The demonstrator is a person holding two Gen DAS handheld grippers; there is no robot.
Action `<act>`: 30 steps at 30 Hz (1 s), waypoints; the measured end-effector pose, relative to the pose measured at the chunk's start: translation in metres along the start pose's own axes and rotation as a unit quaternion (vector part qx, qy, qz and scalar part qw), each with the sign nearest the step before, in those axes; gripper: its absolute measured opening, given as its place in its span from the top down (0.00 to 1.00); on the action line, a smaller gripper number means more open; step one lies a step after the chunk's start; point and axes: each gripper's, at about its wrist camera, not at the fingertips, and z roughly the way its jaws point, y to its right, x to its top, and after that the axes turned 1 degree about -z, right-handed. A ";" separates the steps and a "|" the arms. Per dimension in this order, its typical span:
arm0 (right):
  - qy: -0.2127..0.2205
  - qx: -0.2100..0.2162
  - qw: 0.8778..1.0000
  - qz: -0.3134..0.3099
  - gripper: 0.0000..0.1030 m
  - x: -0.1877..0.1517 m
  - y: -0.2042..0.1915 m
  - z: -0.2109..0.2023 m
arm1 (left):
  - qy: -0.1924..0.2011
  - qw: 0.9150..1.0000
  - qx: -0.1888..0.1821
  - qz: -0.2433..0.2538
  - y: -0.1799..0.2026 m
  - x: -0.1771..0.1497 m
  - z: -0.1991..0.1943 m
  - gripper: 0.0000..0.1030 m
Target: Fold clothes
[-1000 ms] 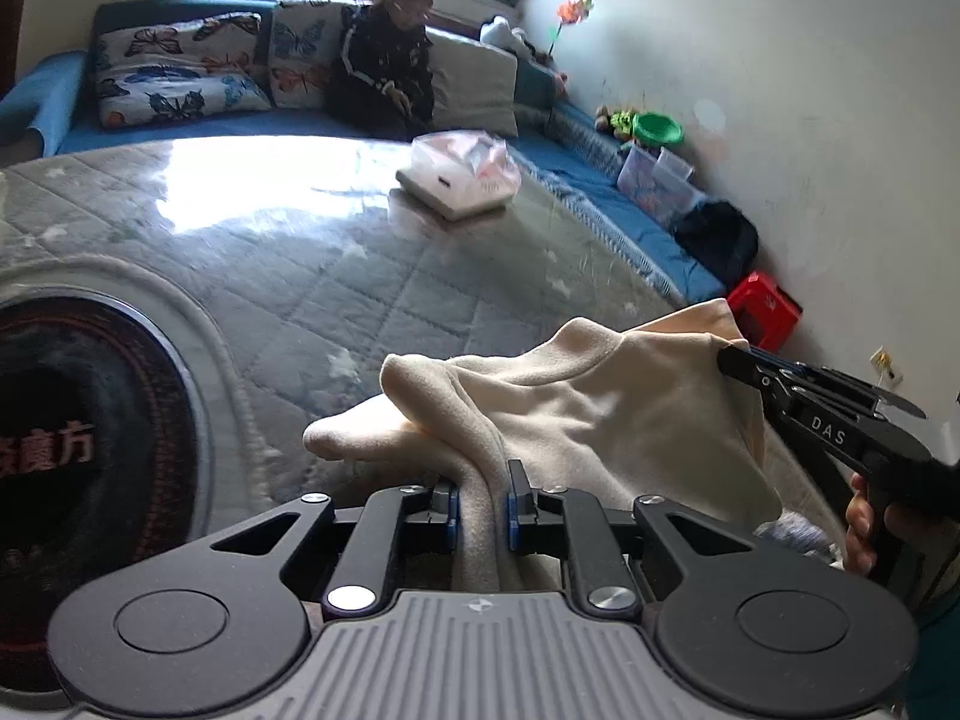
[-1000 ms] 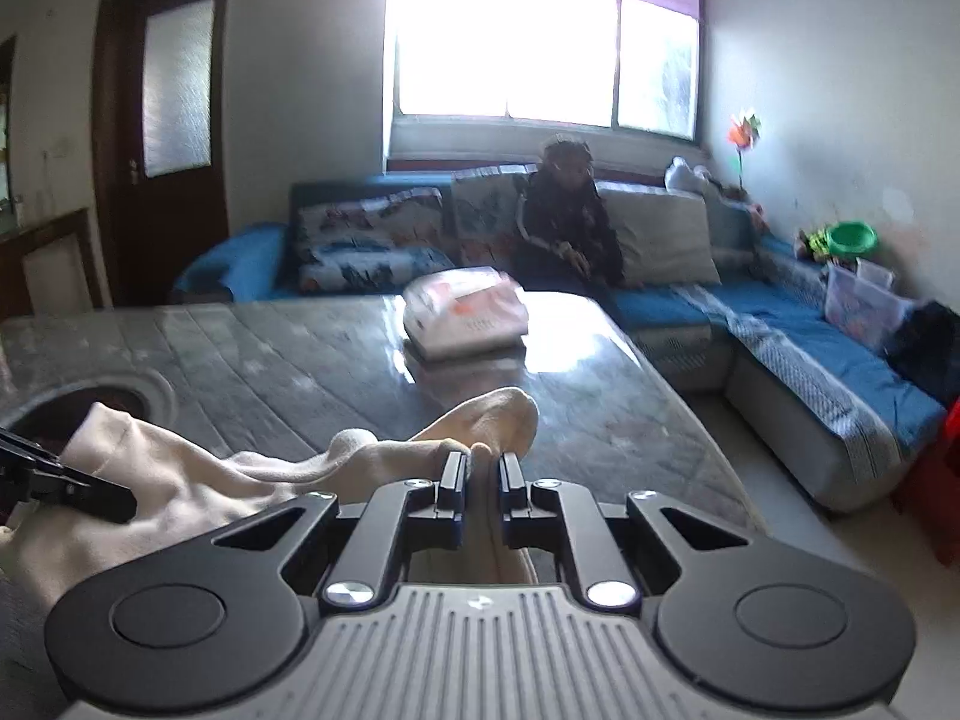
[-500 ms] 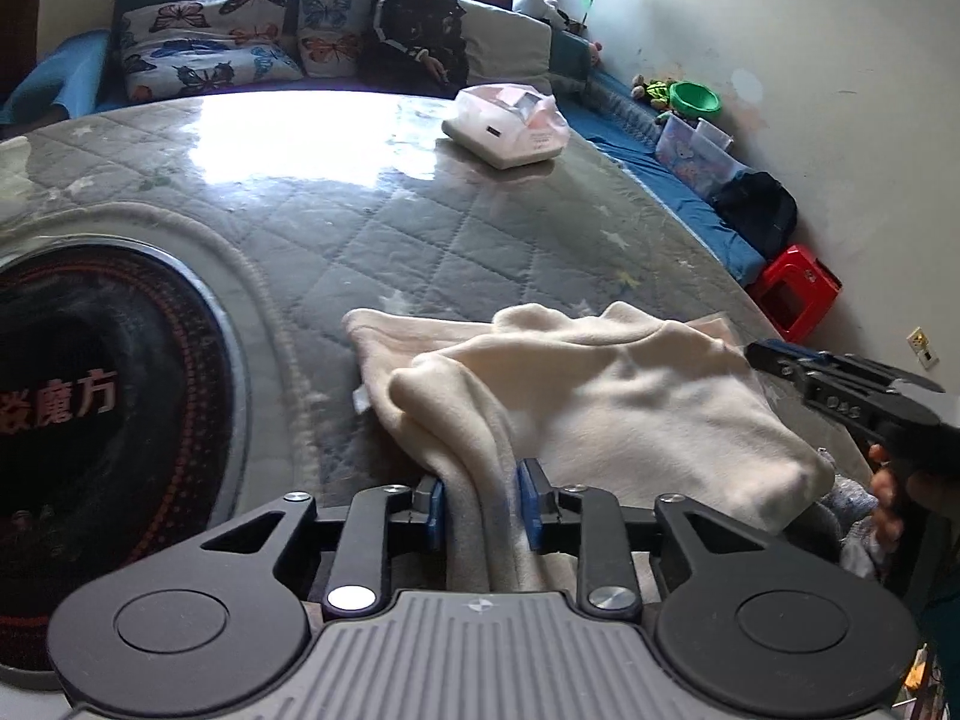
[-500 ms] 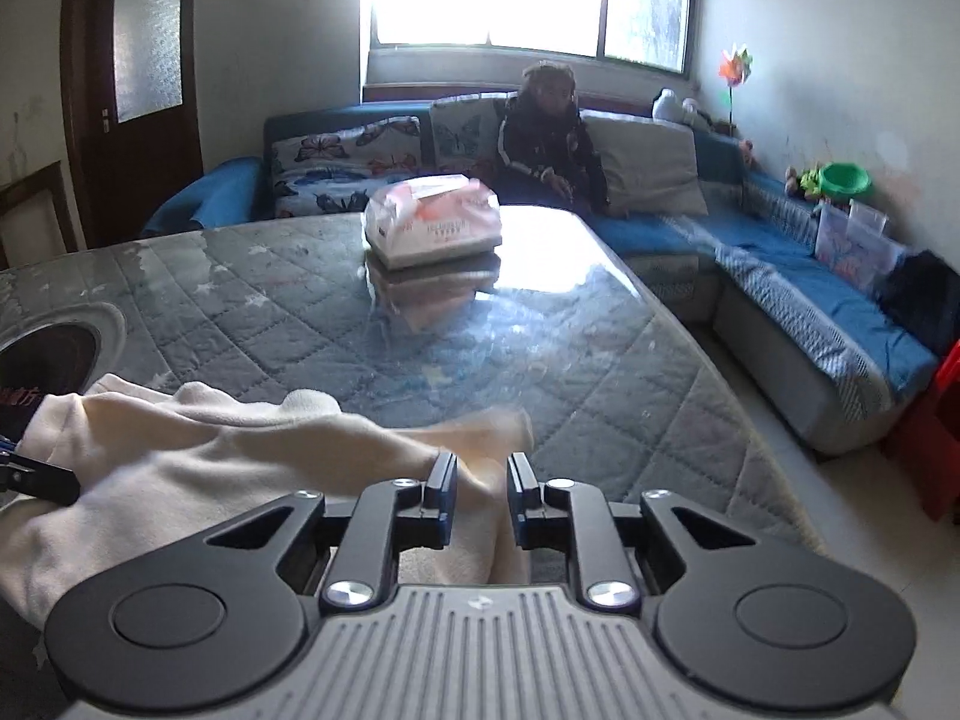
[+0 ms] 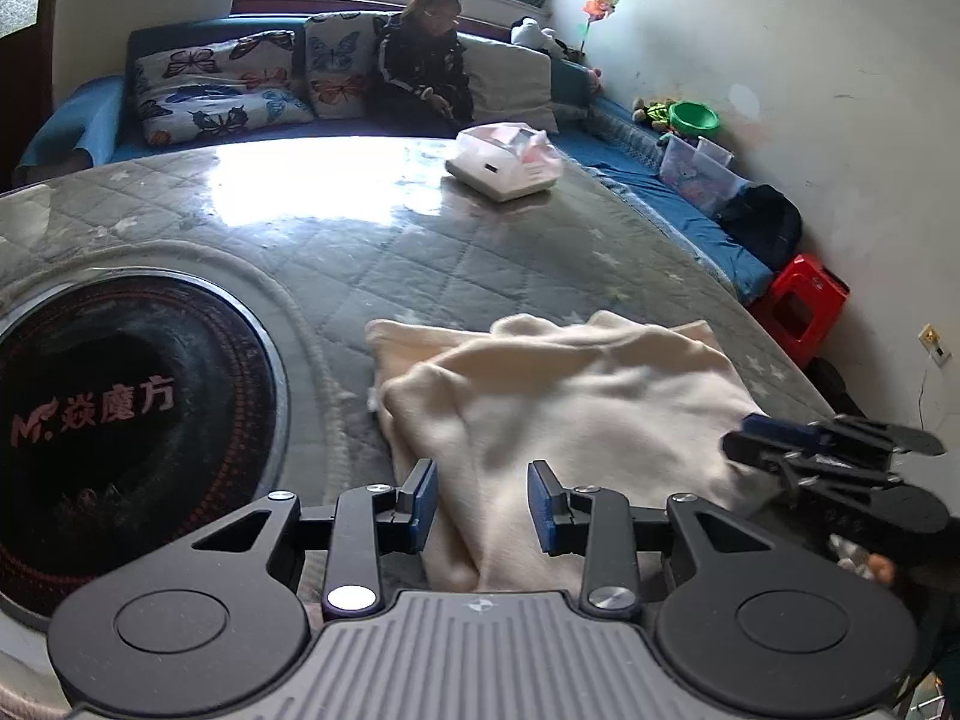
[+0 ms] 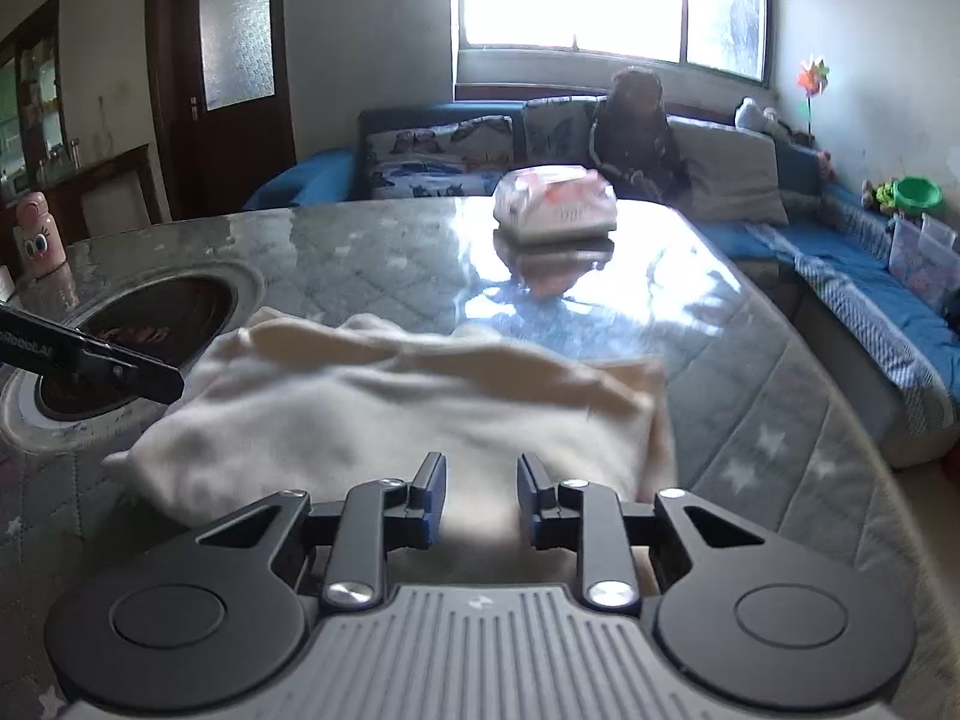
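Cream fleece garment (image 5: 576, 414) lying in a doubled-over heap on the grey quilted table cover (image 5: 420, 264), near the table's front edge, just right of the round black cooktop (image 5: 120, 414) sunk into the table. Top layer folded over a lower one, with a strip of the lower layer poking out on the far side toward the cooktop. Looks soft, thick and light, zero stiffness, so bound to sag and bunch wherever lifted, and probably a bit clingy against the quilting rather than slidey. Not fragile at all, so a firm pinch should be fine. Best bet for a hold, going by the pics: pinch through both layers at an edge or corner, not the puffy middle, and keep the two pinch points well apart so the cloth hangs flat between them. Left gripper (image 5: 483, 501) right at the near edge of the garment, jaws spread wide with fabric running between them but not clamped. Right gripper (image 6: 477, 498) at the garment's near right side, jaws also parted, cloth below and between them, nothing held. Could be mid-fold or a fold just laid down, hard to call from this alone. Further out from the garment: white and pink box (image 5: 504, 162) toward the far edge of the table.
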 end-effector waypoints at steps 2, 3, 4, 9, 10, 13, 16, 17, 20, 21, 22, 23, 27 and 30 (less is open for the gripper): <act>-0.004 0.005 1.000 -0.002 0.75 -0.007 -0.003 -0.007 | 0.002 1.000 0.000 0.005 0.003 -0.002 -0.003 0.65; -0.006 0.008 1.000 -0.003 0.75 -0.011 -0.005 -0.011 | 0.003 1.000 0.000 0.007 0.004 -0.003 -0.004 0.65; -0.009 0.011 1.000 -0.004 0.75 -0.015 -0.007 -0.015 | 0.004 1.000 -0.001 0.007 0.005 -0.004 -0.005 0.65; -0.019 0.024 0.999 -0.009 0.72 -0.033 -0.015 -0.033 | 0.006 1.000 -0.004 0.009 0.006 -0.008 -0.010 0.63; -0.021 0.027 0.999 -0.010 0.72 -0.037 -0.017 -0.037 | 0.005 1.000 -0.004 0.010 0.007 -0.009 -0.010 0.63; -0.028 0.035 0.999 -0.013 0.69 -0.048 -0.022 -0.048 | 0.005 1.000 0.000 0.013 0.006 -0.011 -0.012 0.61; -0.044 0.028 0.999 -0.010 0.69 -0.058 -0.016 -0.059 | 0.003 1.000 0.002 0.006 0.003 -0.013 -0.011 0.61; -0.049 0.024 0.998 -0.007 0.69 -0.062 -0.012 -0.063 | 0.002 1.000 0.003 0.005 0.002 -0.014 -0.011 0.61; -0.057 0.028 0.998 -0.007 0.69 -0.070 -0.001 -0.073 | 0.000 1.000 0.003 0.003 0.002 -0.017 -0.011 0.61; -0.058 0.033 0.998 -0.010 0.69 -0.073 0.002 -0.076 | -0.001 1.000 0.003 0.002 0.002 -0.017 -0.011 0.61; -0.059 0.033 0.998 -0.014 0.69 -0.074 0.004 -0.078 | -0.002 1.000 0.002 0.002 0.001 -0.018 -0.011 0.61; -0.060 0.034 0.997 -0.020 0.69 -0.076 0.007 -0.080 | -0.002 1.000 0.002 0.002 0.001 -0.019 -0.011 0.60; -0.059 0.018 0.998 -0.022 0.69 -0.081 0.024 -0.084 | -0.005 1.000 0.000 0.002 0.000 -0.020 -0.011 0.58; -0.056 0.002 0.998 -0.004 0.70 -0.084 0.043 -0.073 | -0.007 1.000 -0.003 -0.001 0.001 -0.020 -0.008 0.58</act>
